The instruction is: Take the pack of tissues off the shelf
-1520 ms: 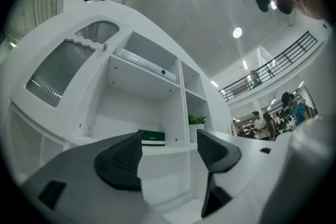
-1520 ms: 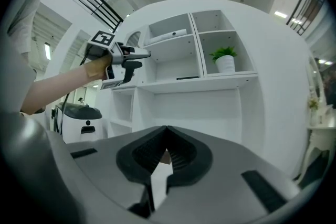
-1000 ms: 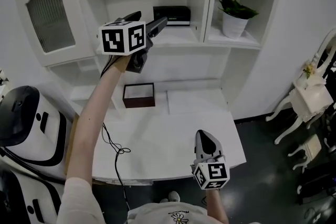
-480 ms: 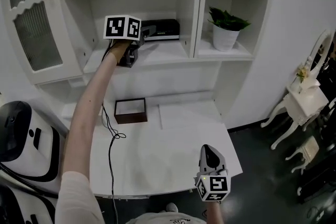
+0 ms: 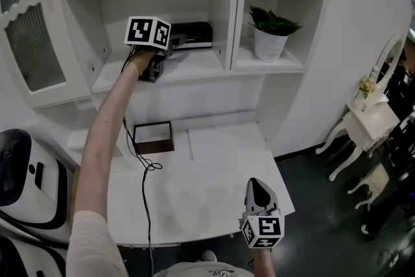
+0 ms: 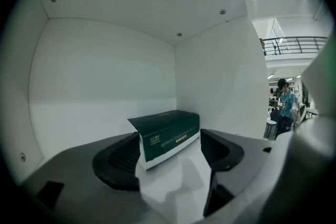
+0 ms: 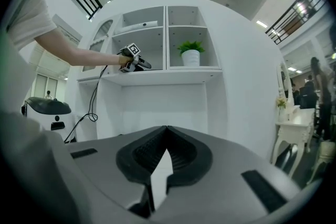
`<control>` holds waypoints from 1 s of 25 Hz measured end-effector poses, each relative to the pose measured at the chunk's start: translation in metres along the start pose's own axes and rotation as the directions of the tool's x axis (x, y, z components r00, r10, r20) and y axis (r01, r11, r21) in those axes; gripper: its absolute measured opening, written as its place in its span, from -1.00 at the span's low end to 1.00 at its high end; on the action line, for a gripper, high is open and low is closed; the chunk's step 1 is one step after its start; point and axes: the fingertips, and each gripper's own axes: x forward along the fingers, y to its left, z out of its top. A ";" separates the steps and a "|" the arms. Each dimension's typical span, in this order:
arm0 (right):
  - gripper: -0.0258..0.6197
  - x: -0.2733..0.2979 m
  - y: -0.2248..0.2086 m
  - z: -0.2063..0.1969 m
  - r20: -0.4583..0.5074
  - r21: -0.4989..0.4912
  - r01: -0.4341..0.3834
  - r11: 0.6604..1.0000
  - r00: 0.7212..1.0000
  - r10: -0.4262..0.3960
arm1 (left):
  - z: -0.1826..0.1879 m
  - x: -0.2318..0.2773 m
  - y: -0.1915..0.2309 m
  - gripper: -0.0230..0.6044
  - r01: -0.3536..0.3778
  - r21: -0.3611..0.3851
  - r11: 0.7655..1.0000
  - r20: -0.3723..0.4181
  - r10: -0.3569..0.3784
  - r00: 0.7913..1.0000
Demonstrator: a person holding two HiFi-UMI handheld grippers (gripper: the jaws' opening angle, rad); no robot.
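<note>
The pack of tissues is a dark green box lying on the middle shelf, near its back right corner. My left gripper reaches into that shelf bay at arm's length. In the left gripper view its jaws stand wide, and the near end of the pack sits between the tips, close to the left one and clear of the right one. My right gripper hangs low by the table's front edge. Its jaws are shut with nothing in them.
A potted plant stands in the shelf bay to the right, behind a white divider. On the white table below are a brown open box and a black cable. A white machine stands at the left.
My left gripper has pushed deeper into the shelf bay, toward the tissue pack. The right gripper has stayed low by the table's edge.
</note>
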 end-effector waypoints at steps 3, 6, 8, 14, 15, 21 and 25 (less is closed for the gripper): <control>-0.91 0.000 0.000 0.001 0.000 0.003 -0.005 1.000 1.000 0.005 | 0.001 -0.006 -0.006 0.23 0.024 -0.012 1.000 0.011 -0.024 1.000; -0.91 0.001 0.001 0.007 0.013 0.003 -0.016 1.000 1.000 0.016 | 0.001 -0.015 -0.016 0.22 0.030 0.027 0.999 0.016 -0.031 0.999; -0.91 0.002 0.003 0.011 0.025 0.007 -0.022 1.000 0.999 0.021 | 0.000 -0.021 -0.023 0.22 0.043 0.052 0.998 0.013 -0.043 0.999; -0.91 0.000 0.016 0.016 0.037 -0.004 -0.059 0.998 0.998 0.059 | -0.007 -0.037 -0.041 0.16 0.070 0.077 0.995 0.010 -0.071 0.997; -0.91 0.000 0.015 0.016 0.036 -0.007 -0.060 0.998 0.998 0.061 | -0.009 -0.039 -0.045 0.16 0.075 0.086 0.993 0.007 -0.076 0.997; -0.91 -0.001 0.011 0.013 0.035 0.002 -0.057 0.998 0.998 0.057 | -0.005 -0.050 -0.052 0.16 0.079 0.081 0.994 0.041 -0.082 0.996; -0.91 -0.001 0.009 0.015 0.053 0.013 -0.054 0.998 0.997 0.053 | 0.007 -0.059 -0.034 0.16 0.014 0.069 0.998 0.110 -0.021 0.994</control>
